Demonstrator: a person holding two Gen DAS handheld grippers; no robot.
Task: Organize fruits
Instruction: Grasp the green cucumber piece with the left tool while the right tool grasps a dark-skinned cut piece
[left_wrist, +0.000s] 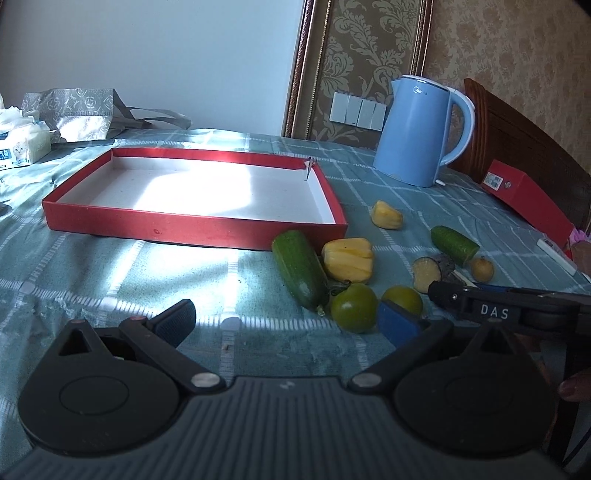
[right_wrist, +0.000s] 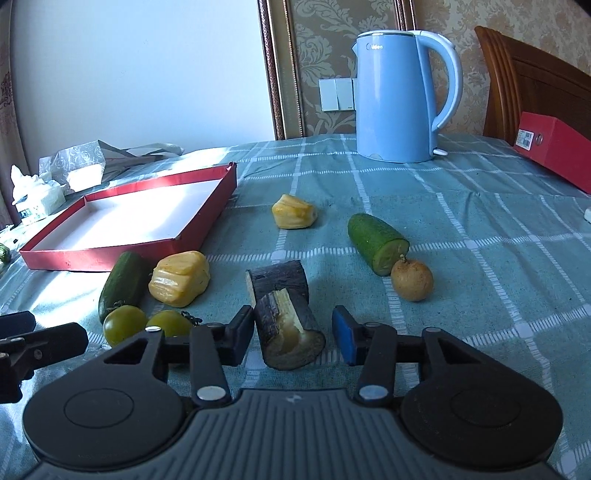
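An empty red tray (left_wrist: 192, 230) (right_wrist: 110, 254) lies on the checked cloth. Beside it lie a cucumber (left_wrist: 301, 271) (right_wrist: 123, 282), two yellow jackfruit pieces (left_wrist: 349, 258) (left_wrist: 386, 215) (right_wrist: 181, 278) (right_wrist: 293, 211), two green tomatoes (left_wrist: 354, 308) (left_wrist: 402, 300) (right_wrist: 123, 324) (right_wrist: 171, 323), a cut cucumber half (left_wrist: 454, 244) (right_wrist: 376, 238), a brown longan (left_wrist: 482, 268) (right_wrist: 412, 279) and two dark sugarcane pieces (right_wrist: 279, 282) (right_wrist: 290, 330). My left gripper (left_wrist: 291, 319) is open and empty, near the tomatoes. My right gripper (right_wrist: 291, 332) is open around the nearer sugarcane piece.
A blue kettle (left_wrist: 421, 131) (right_wrist: 397, 96) stands at the back. A red box (left_wrist: 528, 195) (right_wrist: 557, 147) lies at the right by a wooden chair. A silver bag (left_wrist: 74, 114) and tissues (left_wrist: 22, 144) sit at the back left.
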